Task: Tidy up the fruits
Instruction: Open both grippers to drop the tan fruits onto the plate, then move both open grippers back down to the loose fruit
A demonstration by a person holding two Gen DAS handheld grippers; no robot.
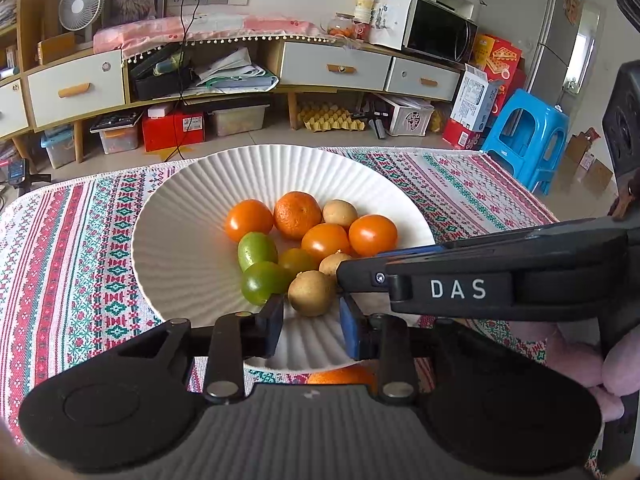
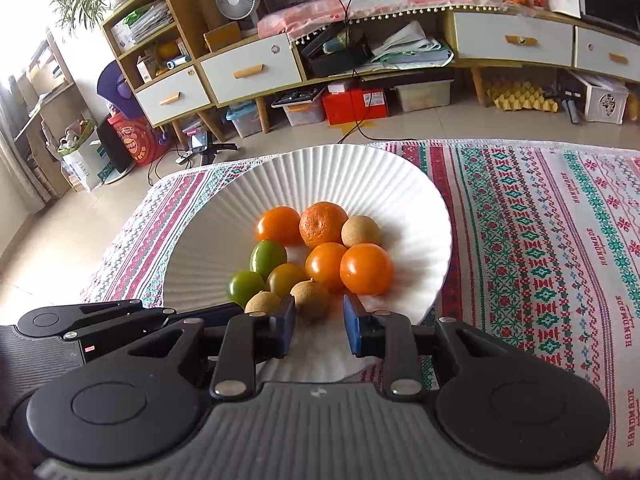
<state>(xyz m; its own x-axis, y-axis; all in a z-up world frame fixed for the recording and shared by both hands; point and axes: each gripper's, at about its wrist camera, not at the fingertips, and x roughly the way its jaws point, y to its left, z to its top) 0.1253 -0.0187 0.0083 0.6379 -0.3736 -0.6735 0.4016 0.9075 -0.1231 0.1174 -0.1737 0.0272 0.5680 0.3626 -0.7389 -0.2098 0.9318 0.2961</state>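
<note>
A white fluted bowl (image 2: 400, 184) on the cloth-covered worktop (image 2: 540, 240) holds small, light, round fruits. Left tongs (image 1: 311, 322) and right tongs (image 2: 319, 330) each stand slightly open, empty, either side of a brown longan (image 1: 312, 293). Its thin shell looks brittle; grip gently across its middle, since it could roll.

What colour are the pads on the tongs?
Blue pads, on black tongs; clearest in the right wrist view.
</note>
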